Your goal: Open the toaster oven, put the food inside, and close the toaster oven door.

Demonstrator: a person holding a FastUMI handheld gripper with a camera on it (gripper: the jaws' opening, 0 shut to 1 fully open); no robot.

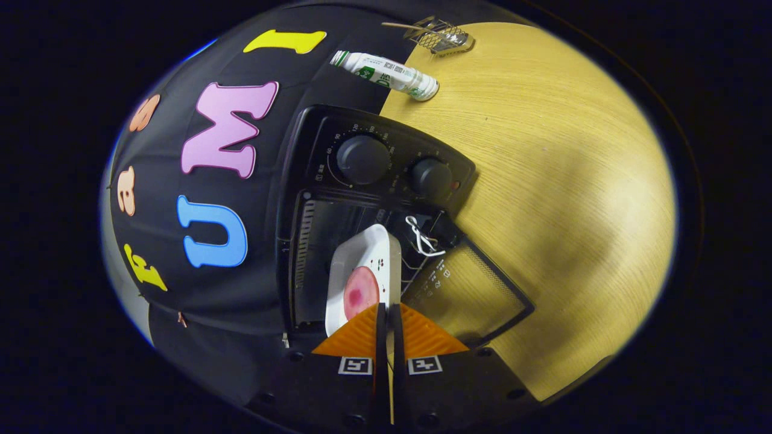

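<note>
Wooden table: a pale, grained surface that carries every object in the scene and extends well beyond the oven to its right.

Toaster oven: a black unit standing on the table against the booth's cloth wall, seen rolled to one side by the camera. Its control panel bears two round knobs, one larger than the other.

Oven door: glass-paned, swung fully open and lying just ahead of the cavity, with the table grain visible through the pane. A white cord is looped at the door's hinge end.

White tray: a rectangular dish with rounded corners, its far end already inside the cavity and its near edge between the fingers.

Gripper: fingers drawn close together, with the tray's near rim clamped between them.

Food: a round pink slice lying on the tray's near half, just ahead of the fingertips.

Bottle: white with a green label, lying on its side far beyond the oven at the table's edge.

Wire rack: a small metal mesh piece, farther still, near the bottle.
</note>
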